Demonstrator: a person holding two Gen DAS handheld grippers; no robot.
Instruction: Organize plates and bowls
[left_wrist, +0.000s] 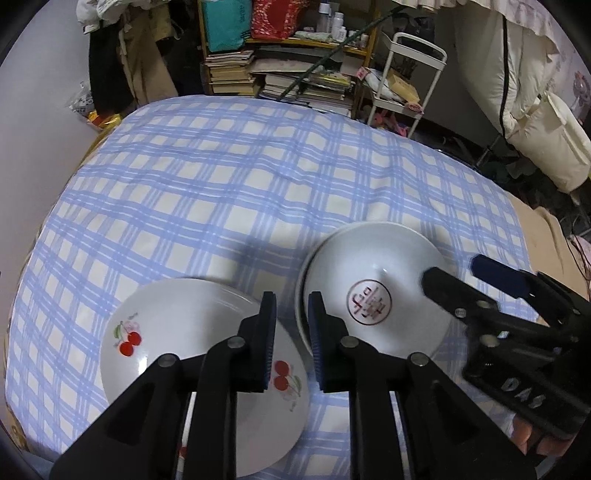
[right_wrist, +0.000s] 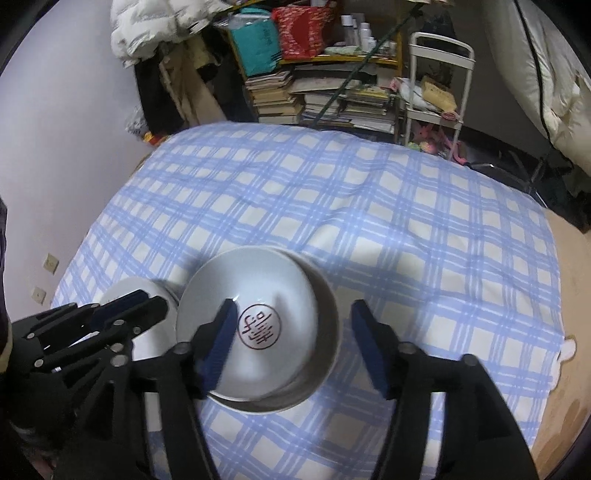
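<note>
A white bowl with a red seal mark (left_wrist: 373, 291) (right_wrist: 258, 310) sits tilted inside a second white bowl (right_wrist: 325, 354) on the blue checked cloth (left_wrist: 221, 184). A white cherry plate (left_wrist: 177, 339) lies to its left and shows partly in the right wrist view (right_wrist: 147, 295). My left gripper (left_wrist: 293, 343) hangs above the gap between plate and bowls, jaws a narrow gap apart, holding nothing. My right gripper (right_wrist: 299, 347) is open wide above the bowls, one finger over the seal bowl's inside, one outside to the right. It also shows in the left wrist view (left_wrist: 480, 280).
The cloth covers a bed-like surface (right_wrist: 369, 203). A bare tan edge (right_wrist: 569, 332) lies at the right. Behind stand a bookshelf with stacked books (left_wrist: 280, 74), a white trolley (left_wrist: 406, 81) and hanging clothes (left_wrist: 125, 55).
</note>
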